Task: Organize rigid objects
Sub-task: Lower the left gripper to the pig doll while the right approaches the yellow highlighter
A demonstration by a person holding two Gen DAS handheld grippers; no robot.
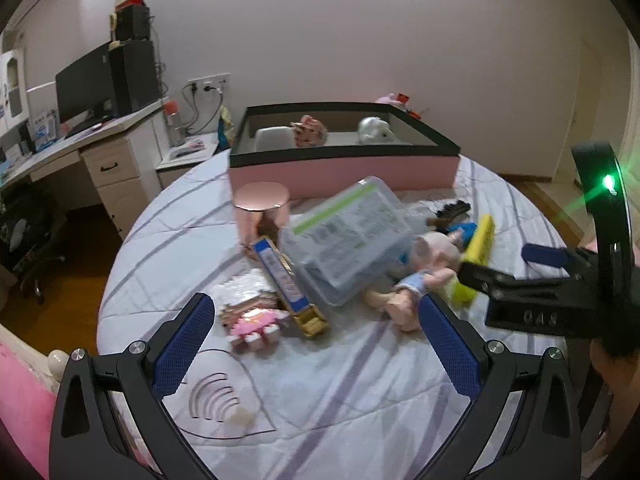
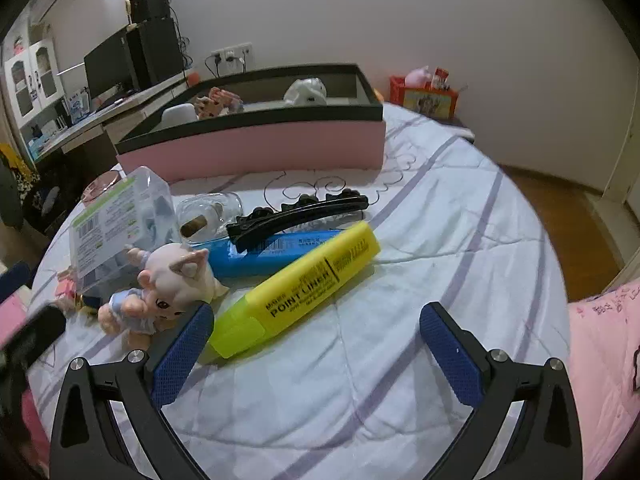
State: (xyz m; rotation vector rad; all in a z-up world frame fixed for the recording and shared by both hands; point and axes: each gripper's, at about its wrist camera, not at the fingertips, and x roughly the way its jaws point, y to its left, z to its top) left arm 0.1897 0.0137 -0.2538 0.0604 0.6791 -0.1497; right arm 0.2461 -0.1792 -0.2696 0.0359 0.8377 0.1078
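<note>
A pink box with a black rim [image 1: 344, 170] [image 2: 256, 148] stands at the back of the bed and holds small figures. In front of it lies a pile: a clear plastic case [image 1: 352, 240] [image 2: 116, 224], a rose-gold tin [image 1: 262, 210], a blue-and-gold carton [image 1: 286, 276], a pink toy [image 1: 252, 320], a pig figurine [image 1: 424, 272] [image 2: 168, 288], a yellow highlighter [image 2: 296, 288] [image 1: 478, 256], a blue highlighter [image 2: 272, 252] and a black hair clip [image 2: 300, 216]. My left gripper [image 1: 316, 316] is open above the quilt, nothing between its fingers. My right gripper [image 2: 316, 324] is open, with the highlighter's cap end just inside its left finger.
The pale striped quilt [image 2: 420, 260] covers the bed, with free room at its near and right parts. A desk with a monitor [image 1: 84, 88] stands at the left. An orange box [image 2: 428, 96] sits by the back wall. A pink blanket [image 2: 600, 344] lies at the right.
</note>
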